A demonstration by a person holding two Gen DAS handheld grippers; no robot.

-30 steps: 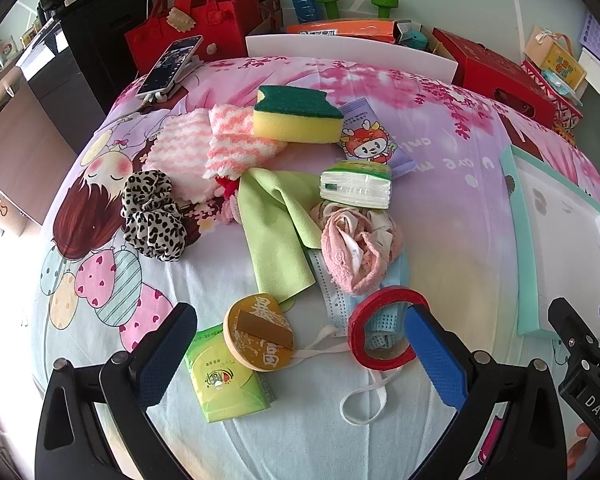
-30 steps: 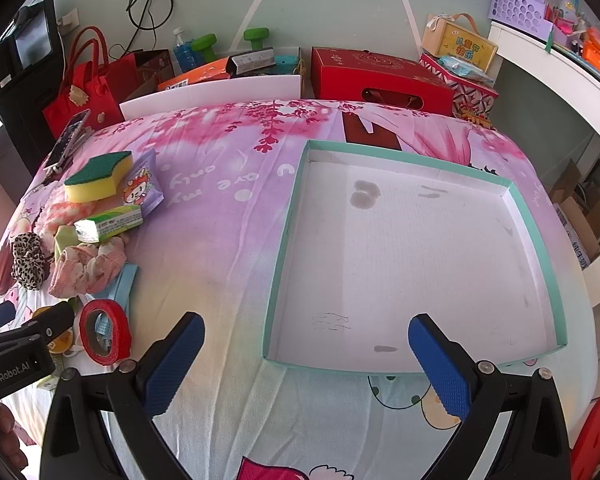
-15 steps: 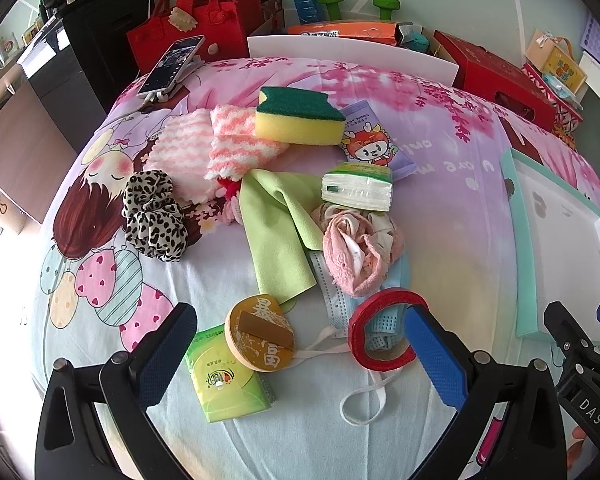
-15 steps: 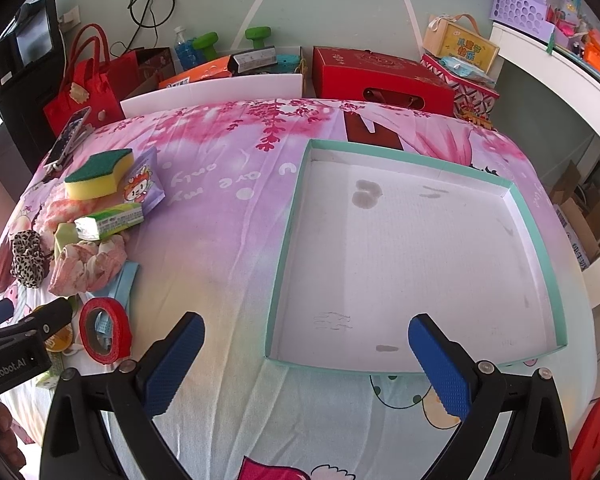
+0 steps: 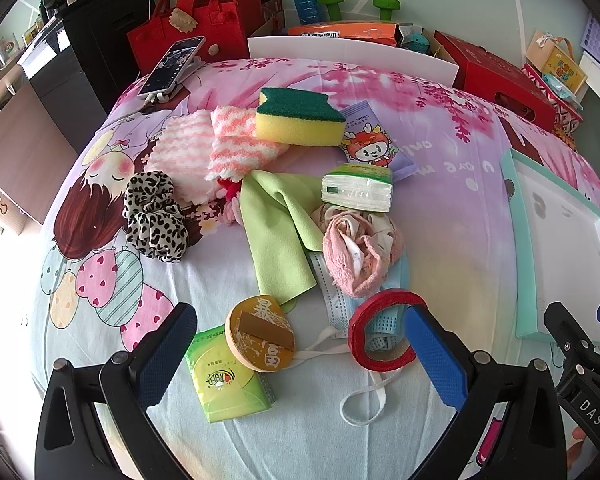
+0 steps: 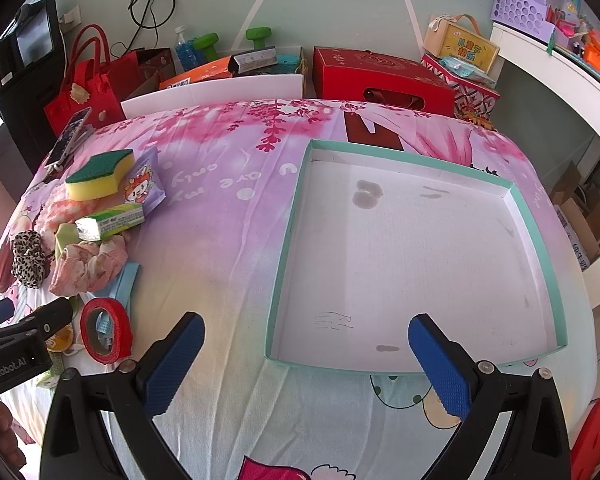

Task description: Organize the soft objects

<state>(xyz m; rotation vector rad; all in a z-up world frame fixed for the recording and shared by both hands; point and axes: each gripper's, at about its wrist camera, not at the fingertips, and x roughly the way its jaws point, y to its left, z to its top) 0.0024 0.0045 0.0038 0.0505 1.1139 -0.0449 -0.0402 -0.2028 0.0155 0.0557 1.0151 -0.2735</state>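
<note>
A heap of soft things lies on the patterned bedsheet: a yellow-green sponge (image 5: 298, 122), pink striped cloths (image 5: 204, 148), a leopard scrunchie (image 5: 154, 216), a green cloth (image 5: 280, 228), a pink scrunchie (image 5: 360, 248) and a blue face mask (image 5: 336, 300). My left gripper (image 5: 296, 356) is open, low over the near edge of the heap, above a round compact (image 5: 260, 334). A shallow teal-rimmed tray (image 6: 540, 248) lies to the right with nothing in it. My right gripper (image 6: 306, 364) hovers open over the tray's near left corner.
A red tape roll (image 5: 382, 330), tissue packs (image 5: 358, 188) (image 5: 224, 376) and a wipes packet (image 5: 374, 144) lie among the soft things. A phone (image 5: 172, 66) rests at the far left. Red bags (image 5: 204, 24) and boxes (image 6: 384, 80) line the far side.
Both grippers have barely drifted; the left view shifted very slightly. Nothing was taken hold of or moved.
</note>
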